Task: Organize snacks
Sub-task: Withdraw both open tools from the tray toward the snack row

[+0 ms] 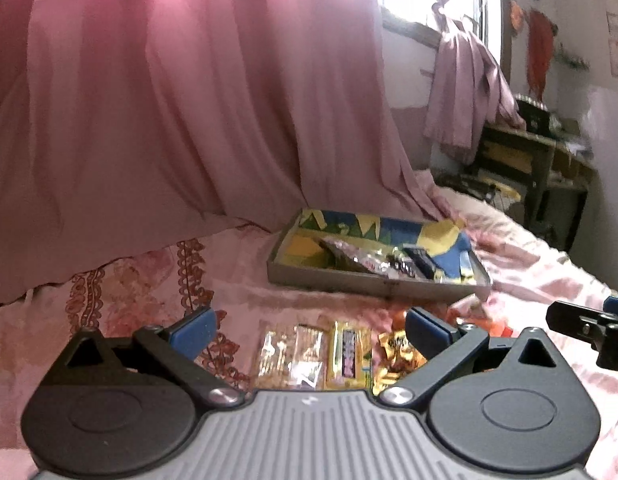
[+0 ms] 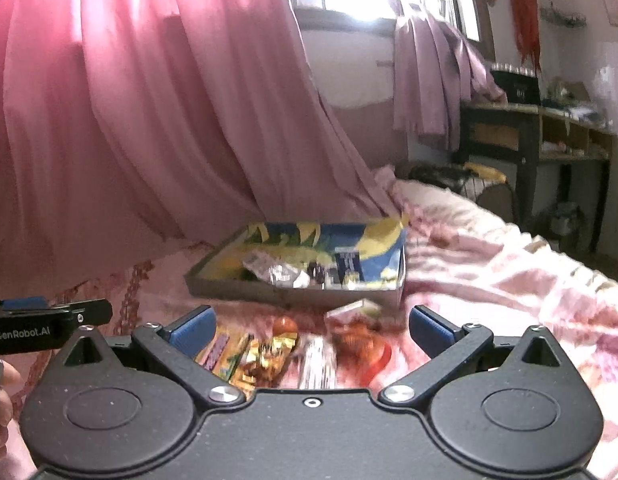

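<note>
Your left gripper and right gripper both hang with jaws spread wide and empty over loose snacks on the pink bed, near the tray already holding several packets.

The left gripper has black linkage arms, blue ribbed finger pads, silver pivot screws and a grey ribbed body. The right gripper looks alike but black-bodied. White "GenRobot.AI" lettering marks the left one's side.
</note>
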`<state>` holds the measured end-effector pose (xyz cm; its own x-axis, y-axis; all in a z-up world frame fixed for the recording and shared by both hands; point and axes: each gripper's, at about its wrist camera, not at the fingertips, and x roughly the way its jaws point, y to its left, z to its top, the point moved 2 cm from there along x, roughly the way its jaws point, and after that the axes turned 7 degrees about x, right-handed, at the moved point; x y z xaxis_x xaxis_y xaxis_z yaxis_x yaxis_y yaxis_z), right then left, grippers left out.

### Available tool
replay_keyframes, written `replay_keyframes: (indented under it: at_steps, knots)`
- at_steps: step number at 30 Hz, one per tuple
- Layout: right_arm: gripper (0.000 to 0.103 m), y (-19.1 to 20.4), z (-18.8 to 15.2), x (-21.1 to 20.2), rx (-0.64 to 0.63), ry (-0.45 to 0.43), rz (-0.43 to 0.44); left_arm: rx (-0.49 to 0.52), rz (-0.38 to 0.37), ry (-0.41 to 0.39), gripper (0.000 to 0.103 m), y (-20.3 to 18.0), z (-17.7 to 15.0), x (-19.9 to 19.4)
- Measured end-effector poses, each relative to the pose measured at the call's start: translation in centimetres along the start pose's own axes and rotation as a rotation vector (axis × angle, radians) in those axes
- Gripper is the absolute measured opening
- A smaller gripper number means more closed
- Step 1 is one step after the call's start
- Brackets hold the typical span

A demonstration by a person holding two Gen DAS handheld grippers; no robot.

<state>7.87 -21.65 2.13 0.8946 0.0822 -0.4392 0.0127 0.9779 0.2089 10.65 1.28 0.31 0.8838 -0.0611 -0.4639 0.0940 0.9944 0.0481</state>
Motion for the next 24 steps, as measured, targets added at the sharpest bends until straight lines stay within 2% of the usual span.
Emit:
replay_keyframes:
  at_steps: [11,24]
  knots:
    - [0.102,-0.2,-2.1,0.6,0.032,0.150,-0.036,0.037,0.008,0.065,0.103,-0.4,-0.9,-0.1]
    - [0.102,0.4,-3.8,2.1,0.002,0.307,-0.055,0.069,0.030,0.210,0.103,-0.6,-1.7,1.6]
